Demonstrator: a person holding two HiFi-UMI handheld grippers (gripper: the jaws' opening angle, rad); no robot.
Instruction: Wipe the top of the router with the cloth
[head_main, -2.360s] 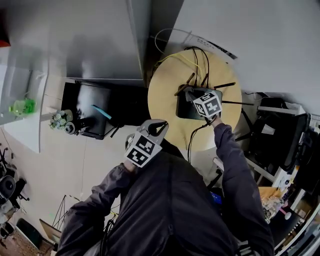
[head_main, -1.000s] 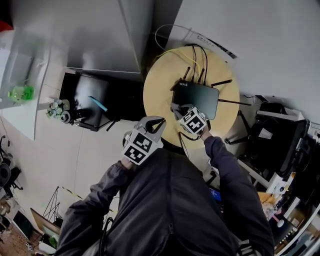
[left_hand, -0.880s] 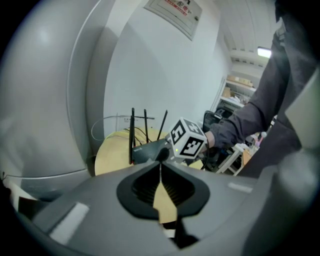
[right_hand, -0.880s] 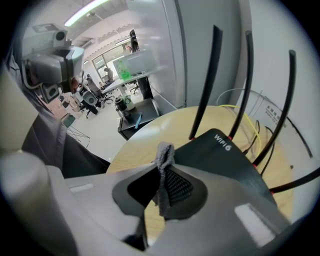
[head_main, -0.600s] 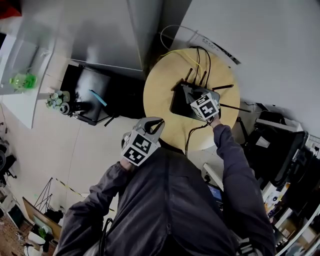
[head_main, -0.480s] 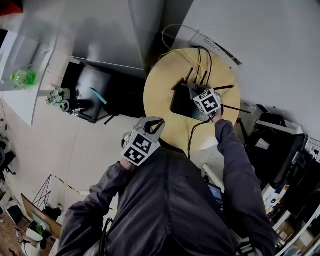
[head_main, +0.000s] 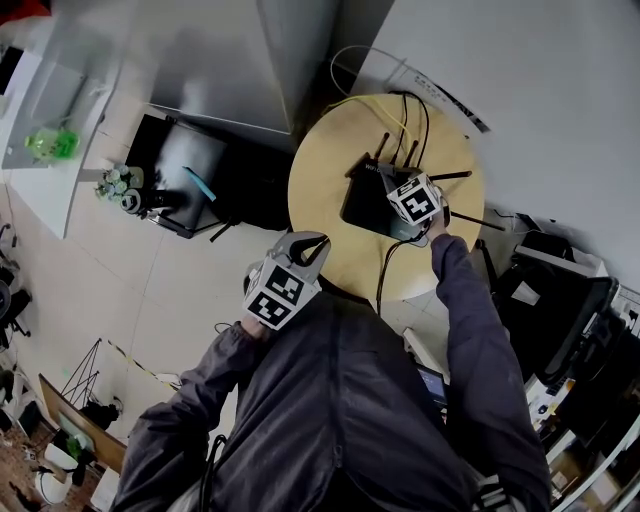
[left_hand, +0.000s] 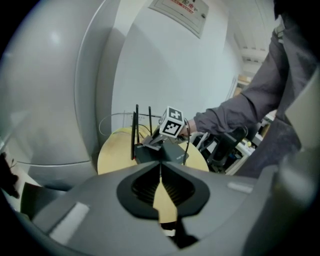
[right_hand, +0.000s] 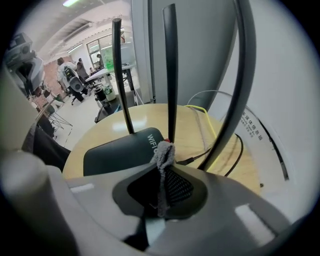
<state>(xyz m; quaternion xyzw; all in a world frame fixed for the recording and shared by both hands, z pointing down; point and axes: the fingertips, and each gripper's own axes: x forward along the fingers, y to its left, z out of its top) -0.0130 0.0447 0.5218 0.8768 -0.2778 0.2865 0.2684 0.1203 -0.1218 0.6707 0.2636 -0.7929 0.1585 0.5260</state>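
- The round table fills the middle of the head view. The router lies on it just past centre, toward 2 o'clock.
- My right claw sits over the router's 3 o'clock end, close to the antennas. A second ago it was down at the router's 6 o'clock edge, so the stroke has run across the top toward the back.
- My left claw hangs off the table at 7 o'clock, well apart from the router. Its jaws are closed on nothing, and it hasn't moved through the stroke.
- The cloth is pinched tight in my right claw's jaws, and a grey tuft pokes out just beside an antenna base.
- I judge most of the top is covered. The antenna-side strip is what remains, and the upright antennas could snag the cloth.
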